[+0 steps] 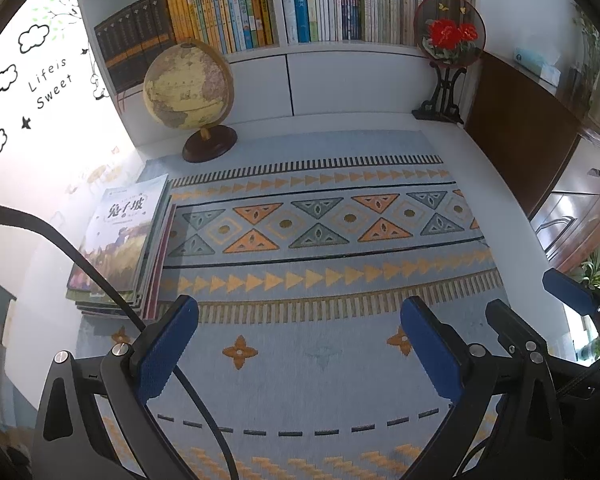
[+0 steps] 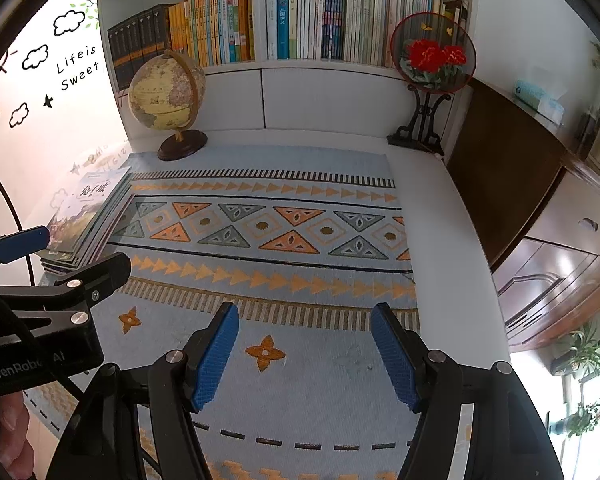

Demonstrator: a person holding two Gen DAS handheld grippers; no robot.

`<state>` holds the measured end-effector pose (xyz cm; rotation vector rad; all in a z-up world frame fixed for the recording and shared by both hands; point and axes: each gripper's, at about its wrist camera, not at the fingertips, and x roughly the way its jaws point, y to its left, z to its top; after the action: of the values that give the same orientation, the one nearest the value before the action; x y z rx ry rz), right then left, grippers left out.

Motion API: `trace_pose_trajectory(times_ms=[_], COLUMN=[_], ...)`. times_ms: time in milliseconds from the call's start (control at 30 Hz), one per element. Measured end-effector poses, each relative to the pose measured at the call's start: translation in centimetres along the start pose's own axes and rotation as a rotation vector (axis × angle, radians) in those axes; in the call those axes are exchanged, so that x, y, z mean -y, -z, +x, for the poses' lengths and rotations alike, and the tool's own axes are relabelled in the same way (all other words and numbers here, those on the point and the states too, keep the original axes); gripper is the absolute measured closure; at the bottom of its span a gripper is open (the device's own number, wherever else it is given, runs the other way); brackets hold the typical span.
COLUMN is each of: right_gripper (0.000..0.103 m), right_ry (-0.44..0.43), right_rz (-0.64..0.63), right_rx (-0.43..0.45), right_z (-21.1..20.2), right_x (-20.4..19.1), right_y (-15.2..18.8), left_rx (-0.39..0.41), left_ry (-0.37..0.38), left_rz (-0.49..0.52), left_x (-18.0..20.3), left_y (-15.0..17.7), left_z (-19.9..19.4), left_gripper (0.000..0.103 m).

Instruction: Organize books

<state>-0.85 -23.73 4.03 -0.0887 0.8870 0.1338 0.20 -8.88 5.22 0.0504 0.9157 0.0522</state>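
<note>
A stack of thin books [image 1: 120, 248] lies flat at the left edge of the patterned mat [image 1: 320, 220], a green illustrated cover on top; the same stack of books [image 2: 88, 216] shows at the left of the right wrist view. My left gripper [image 1: 300, 320] hovers open over the near part of the mat with nothing between its blue pads, right of and nearer than the stack. My right gripper [image 2: 304, 328] is open and empty too, over the mat [image 2: 300, 240]. Rows of upright books [image 1: 300, 8] fill the shelf behind.
A globe [image 1: 188, 84] on a round wooden base stands at the back left. A round fan screen with red flowers [image 1: 450, 32] stands on a black stand at the back right. A brown cabinet [image 1: 520, 128] borders the right side. A black cable [image 1: 100, 280] crosses the stack.
</note>
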Motion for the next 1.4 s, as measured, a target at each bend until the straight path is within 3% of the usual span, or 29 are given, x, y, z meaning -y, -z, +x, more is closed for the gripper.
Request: trace_pose_trajectory(times_ms=[1400], right_gripper=[0.036], right_ry=[-0.003], right_rz=[0.026], right_rx=[-0.002], right_z=[0.0], right_x=[-0.8], right_y=[0.5], left_rx=[-0.039], left_ry=[0.031], left_rz=[-0.051], left_x=[-1.0], left_y=[0.7], left_z=[0.6], left_gripper=[0.002])
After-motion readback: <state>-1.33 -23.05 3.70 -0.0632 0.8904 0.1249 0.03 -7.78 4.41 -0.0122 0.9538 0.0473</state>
